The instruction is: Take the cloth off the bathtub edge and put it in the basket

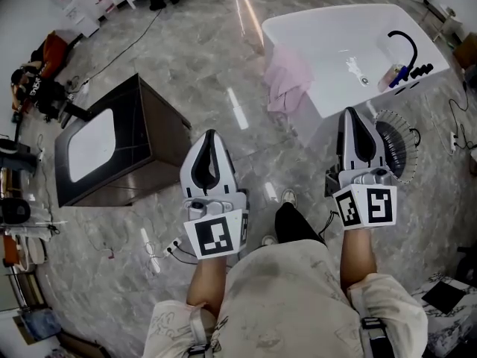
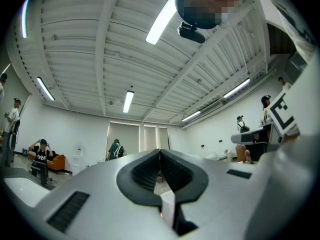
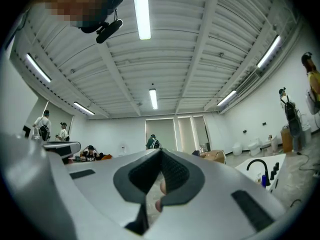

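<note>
Since the left gripper (image 1: 211,134) and right gripper (image 1: 350,112) are both closed on nothing, with the pink cloth (image 1: 287,80) on the bathtub (image 1: 328,28) edge well ahead, they'd probably just knock it floorward.

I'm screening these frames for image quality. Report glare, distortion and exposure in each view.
Head view: fisheye bends the room, corners go dark, light streaks glare on the glossy floor beside the bathtub and its pink cloth. Left gripper view: ceiling beams curve, strip light blows out, left gripper looms large. Right gripper view: same curving, overexposed strip light, right gripper fills the bottom.
</note>
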